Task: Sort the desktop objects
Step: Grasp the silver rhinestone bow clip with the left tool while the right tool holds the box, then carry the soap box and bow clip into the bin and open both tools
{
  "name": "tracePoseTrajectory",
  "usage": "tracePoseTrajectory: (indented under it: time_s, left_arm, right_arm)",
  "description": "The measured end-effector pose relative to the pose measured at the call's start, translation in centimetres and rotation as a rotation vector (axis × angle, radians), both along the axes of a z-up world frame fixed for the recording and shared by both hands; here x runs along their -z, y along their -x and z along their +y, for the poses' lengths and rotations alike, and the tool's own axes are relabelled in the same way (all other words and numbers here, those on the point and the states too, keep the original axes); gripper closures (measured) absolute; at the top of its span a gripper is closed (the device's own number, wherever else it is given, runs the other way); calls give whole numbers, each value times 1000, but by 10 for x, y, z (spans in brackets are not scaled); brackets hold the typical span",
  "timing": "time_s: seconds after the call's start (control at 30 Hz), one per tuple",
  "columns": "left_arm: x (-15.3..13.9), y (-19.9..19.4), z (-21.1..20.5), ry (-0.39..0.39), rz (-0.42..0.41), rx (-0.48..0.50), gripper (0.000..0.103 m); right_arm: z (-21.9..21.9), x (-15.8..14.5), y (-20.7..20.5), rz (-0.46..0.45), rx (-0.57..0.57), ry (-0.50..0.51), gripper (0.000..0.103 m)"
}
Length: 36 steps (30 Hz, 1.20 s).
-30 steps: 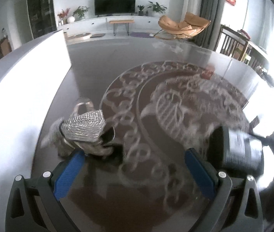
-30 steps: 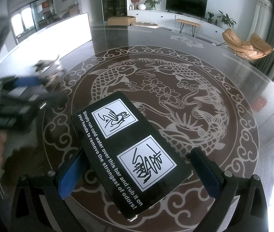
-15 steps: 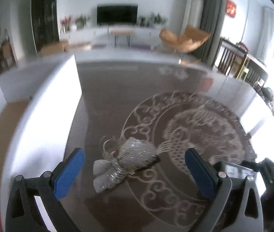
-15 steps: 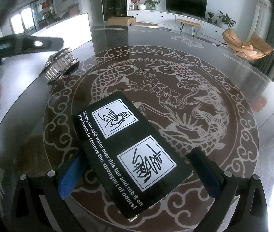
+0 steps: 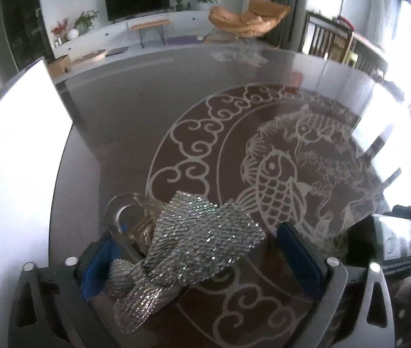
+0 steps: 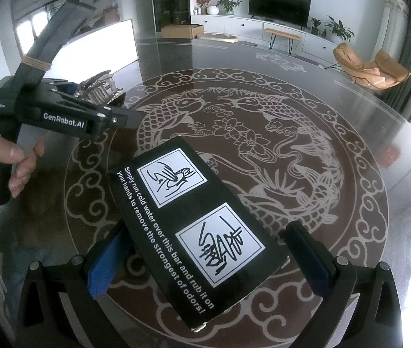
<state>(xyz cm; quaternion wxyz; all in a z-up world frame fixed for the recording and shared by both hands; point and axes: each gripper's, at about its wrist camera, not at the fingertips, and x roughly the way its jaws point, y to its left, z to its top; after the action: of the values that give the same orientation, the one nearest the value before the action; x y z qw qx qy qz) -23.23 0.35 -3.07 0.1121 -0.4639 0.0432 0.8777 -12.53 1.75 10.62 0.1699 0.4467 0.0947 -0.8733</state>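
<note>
Item 1: sequinned bow clip (image 5: 202, 237). Location: near left of the tabletop (image 5: 135, 121), lying between the left gripper's (image 5: 202, 249) blue pads, which stand spread on either side of it. Whether the left pad touches it, cannot tell; the right pad is apart. Not grasped.

Item 2: black box (image 6: 196, 229). Location: near middle of the tabletop, over the fish pattern, between the right gripper's (image 6: 208, 258) pads. Jaws wide, no squeeze evident; the box lies flat.

Progress, as judged: early. Both items are on the tabletop, neither lifted; no sorting destination is visible.

Views compared: the right wrist view shows the box's printed top, the left hand (image 6: 8, 168) on its handle, and the clip only as a glint behind the left gripper. The left wrist view shows the clip's sequins and clear loop close up, the box only at its right edge.
</note>
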Motion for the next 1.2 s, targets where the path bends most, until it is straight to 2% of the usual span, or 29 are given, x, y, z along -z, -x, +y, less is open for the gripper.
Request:
tracePoseTrajectory:
  time_s: [0.07, 0.1, 0.17, 0.4, 0.53, 0.57, 0.6, 0.63, 0.67, 0.73, 0.9, 1.0, 1.1, 1.2]
  left_arm:
    - [-3, -6, -7, -13, 30, -35, 30]
    - [-6, -11, -12, -37, 42, -52, 32]
    - [-6, -15, -14, -51, 47, -81, 32]
    - [0, -69, -14, -53, 55, -123, 32]
    - [-1, -97, -17, -65, 48, -124, 32]
    - [-1, -104, -18, -75, 47, -125, 32]
    - [-3, -106, -19, -81, 46, -126, 32]
    - [-4, -110, -20, -87, 45, -128, 32]
    - [-6, -116, -21, -95, 48, -130, 32]
    - [-16, -121, -19, -115, 60, -134, 32]
    - [-58, -140, -28, -201, 102, -153, 32]
    - [-91, -150, -48, -241, 136, -170, 32]
    - [-122, -162, -85, -244, 169, -211, 32]
    - [-142, -174, -132, -185, 194, -293, 32]
  right_arm:
    - [0, 0, 0, 0, 0, 0, 0]
    - [0, 0, 0, 0, 0, 0, 0]
    - [0, 0, 0, 0, 0, 0, 0]
    - [1, 0, 0, 0, -1, 0, 0]
    - [-6, 0, 16, -61, -137, -29, 2]
    - [-4, -2, 20, -78, -157, -31, 7]
    - [-3, -7, 22, -77, -176, -32, 32]
    - [-3, -10, 23, -79, -187, -40, 44]
    - [-1, -12, 27, -125, -179, -42, 44]
    - [5, -18, 26, -156, -165, -35, 44]
    - [2, -41, 14, -129, -138, -25, 44]
    - [-13, -75, 15, -94, -148, 12, 44]
    - [-55, -110, 15, -52, -185, 79, 44]
    - [-111, -145, 12, -7, -254, 164, 44]
